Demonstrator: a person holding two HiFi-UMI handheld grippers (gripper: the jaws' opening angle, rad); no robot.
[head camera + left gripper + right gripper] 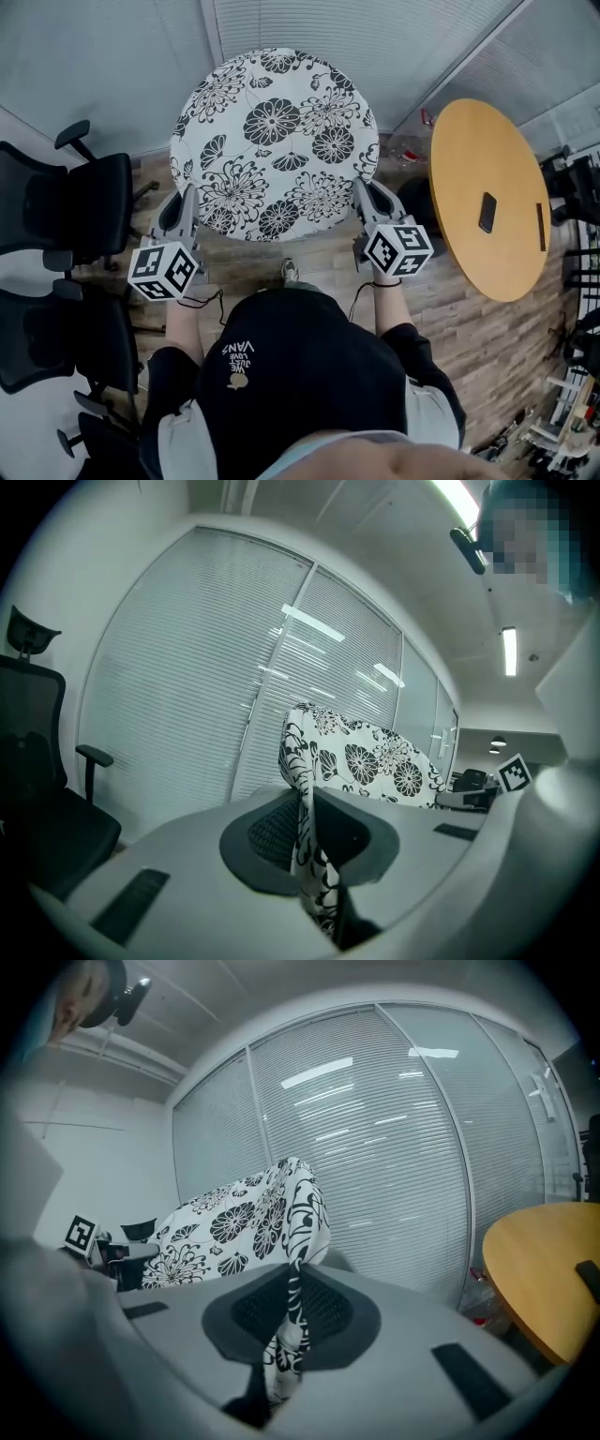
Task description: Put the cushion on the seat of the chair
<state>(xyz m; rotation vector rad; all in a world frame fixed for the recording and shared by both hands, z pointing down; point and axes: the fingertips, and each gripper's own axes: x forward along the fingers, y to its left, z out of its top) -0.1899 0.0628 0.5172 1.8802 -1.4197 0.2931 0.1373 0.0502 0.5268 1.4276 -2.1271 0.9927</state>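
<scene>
Head view: the floral cushion (275, 141) is held aloft between the left hand-held gripper (185, 208) and the right hand-held gripper (368, 202), with office chairs (80, 202) at the left, so the carry is judged in hand. Left gripper view: the jaws are clamped on the cushion's edge. Right gripper view: the opposite edge is pinched likewise; next, the cushion must be swung over a seat and lowered flat.

— The cushion (274, 141), top centre?
— Soft matt cloth, printed.
— The table (487, 202) on the right?
— Smooth wood with a faint sheen. The floor (469, 319) is matt wood plank.
— The left gripper (187, 208) and the right gripper (367, 202)?
— Matt grey plastic, with dark, rough pads (267, 832).
— The chairs (66, 202) on the left?
— Black mesh.
</scene>
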